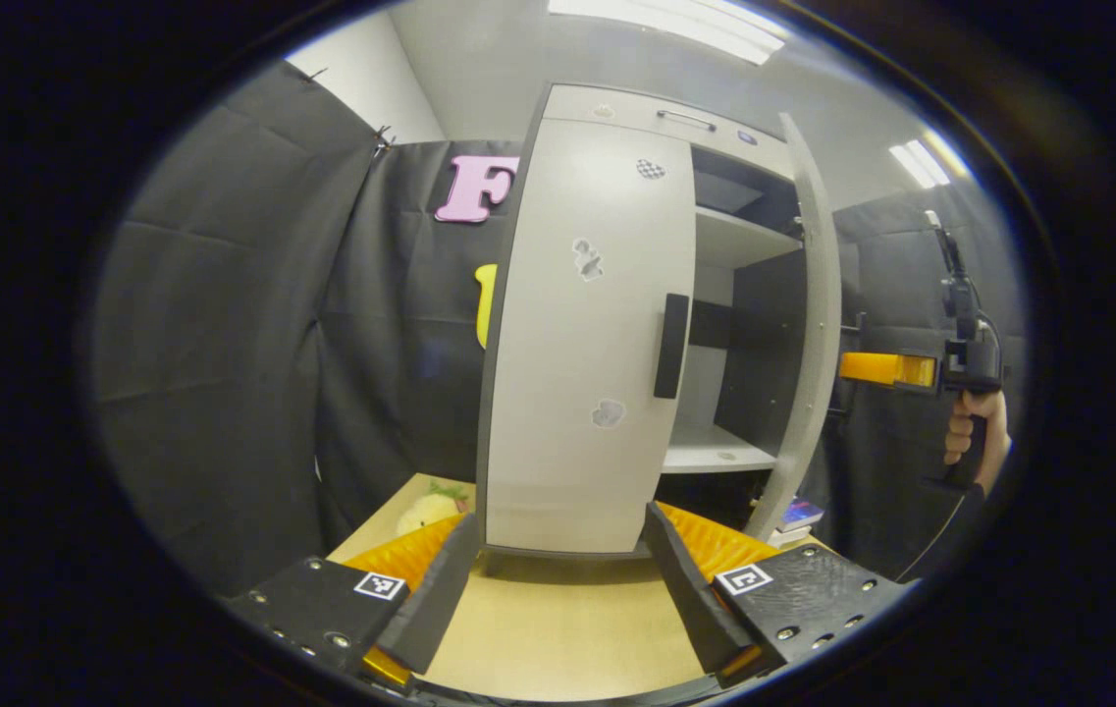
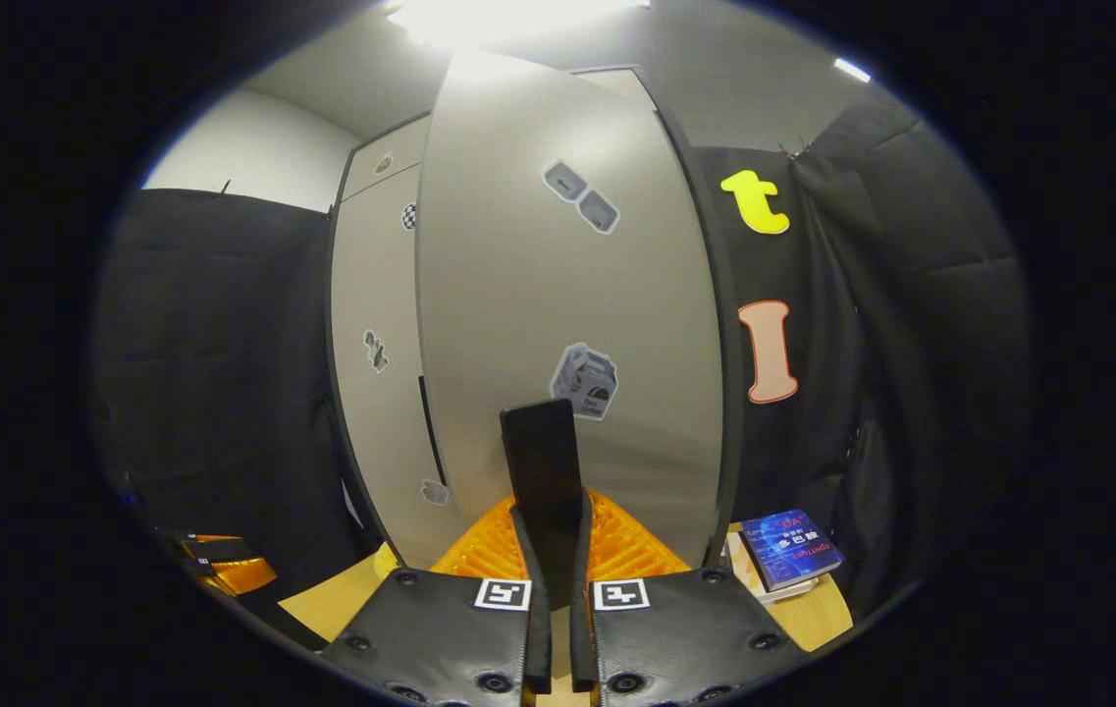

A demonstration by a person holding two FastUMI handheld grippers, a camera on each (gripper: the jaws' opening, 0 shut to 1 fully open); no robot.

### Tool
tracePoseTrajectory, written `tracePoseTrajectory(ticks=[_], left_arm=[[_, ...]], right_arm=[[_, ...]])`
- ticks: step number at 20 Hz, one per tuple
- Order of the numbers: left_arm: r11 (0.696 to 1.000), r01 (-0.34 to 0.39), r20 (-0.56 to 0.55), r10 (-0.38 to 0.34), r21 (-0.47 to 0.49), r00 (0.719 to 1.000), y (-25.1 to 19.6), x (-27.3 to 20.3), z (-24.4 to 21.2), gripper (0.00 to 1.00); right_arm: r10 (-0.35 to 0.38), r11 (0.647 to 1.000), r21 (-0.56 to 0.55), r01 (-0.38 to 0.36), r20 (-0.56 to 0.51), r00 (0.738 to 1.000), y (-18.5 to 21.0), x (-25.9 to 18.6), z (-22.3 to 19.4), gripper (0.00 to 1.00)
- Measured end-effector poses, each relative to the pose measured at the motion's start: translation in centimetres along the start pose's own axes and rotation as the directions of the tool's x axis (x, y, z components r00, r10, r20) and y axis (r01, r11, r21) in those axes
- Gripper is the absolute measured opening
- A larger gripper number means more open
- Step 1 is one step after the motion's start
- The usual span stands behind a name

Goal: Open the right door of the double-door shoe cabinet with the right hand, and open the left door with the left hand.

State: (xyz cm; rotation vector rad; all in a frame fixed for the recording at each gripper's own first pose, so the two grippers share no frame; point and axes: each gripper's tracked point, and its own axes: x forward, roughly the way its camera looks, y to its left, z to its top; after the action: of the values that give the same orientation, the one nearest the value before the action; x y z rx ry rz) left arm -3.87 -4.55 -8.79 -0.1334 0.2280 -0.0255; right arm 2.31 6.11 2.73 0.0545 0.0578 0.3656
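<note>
Two doors front the shoe cabinet (image 1: 616,324) on a pale wooden table (image 1: 558,638): right door (image 2: 567,295) ajar, its handle (image 2: 543,471) pinched by the right gripper (image 2: 558,579); left door (image 1: 587,344) closed, left gripper (image 1: 558,589) spread; the book (image 2: 791,548) cover is unreadable

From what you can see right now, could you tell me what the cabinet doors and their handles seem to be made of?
The right door looks like matte grey laminated board: flat, even, faint sheen. Its handle looks like matte black plastic or coated metal; the left door's handle matches.
</note>
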Motion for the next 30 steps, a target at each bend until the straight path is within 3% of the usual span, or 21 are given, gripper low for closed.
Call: tracePoseTrajectory(ticks=[6, 17, 19, 24, 25, 27, 29, 30], left_arm=[[0.999, 0.028, -0.007, -0.028, -0.019, 1.000, -1.1, 0.7, -0.2, 1.00], [0.998, 0.065, -0.024, -0.066, -0.018, 0.998, -4.4, 2.4, -0.7, 1.00], [0.998, 0.065, -0.024, -0.065, -0.013, 0.998, -4.8, 2.5, -0.7, 0.98], [0.997, 0.078, -0.027, -0.079, -0.012, 0.997, -6.1, 3.4, -0.7, 1.00], [0.997, 0.079, -0.030, -0.079, -0.007, 0.996, -6.3, 3.5, -0.7, 1.00], [0.996, 0.085, -0.025, -0.085, 0.018, 0.996, -6.9, 3.9, -0.3, 1.00], [0.994, 0.101, -0.029, -0.100, 0.029, 0.995, -7.3, 4.3, -0.3, 1.00], [0.994, 0.100, -0.030, -0.100, 0.031, 0.995, -7.4, 4.6, -0.2, 1.00]], right_arm=[[-0.025, 1.000, 0.012, 0.024, 0.004, 1.000, -2.2, -1.7, 0.0, 0.05], [-0.038, 0.999, -0.019, 0.038, -0.014, 0.999, -5.2, -3.4, 0.1, 0.09], [-0.048, 0.998, -0.036, 0.048, -0.017, 0.999, -6.2, -4.1, 0.3, 0.05], [-0.089, 0.996, -0.020, 0.089, -0.021, 0.996, -10.3, -5.2, 0.3, 0.08], [-0.111, 0.994, -0.019, 0.111, -0.032, 0.993, -11.6, -5.5, 0.3, 0.04], [-0.173, 0.985, -0.015, 0.172, -0.026, 0.985, -14.8, -6.2, 0.8, 0.07], [-0.087, 0.992, 0.085, 0.089, -0.031, 0.996, -13.1, -6.4, 0.9, 0.05], [-0.104, 0.989, 0.105, 0.107, -0.036, 0.994, -13.5, -5.6, 0.3, 0.07]])
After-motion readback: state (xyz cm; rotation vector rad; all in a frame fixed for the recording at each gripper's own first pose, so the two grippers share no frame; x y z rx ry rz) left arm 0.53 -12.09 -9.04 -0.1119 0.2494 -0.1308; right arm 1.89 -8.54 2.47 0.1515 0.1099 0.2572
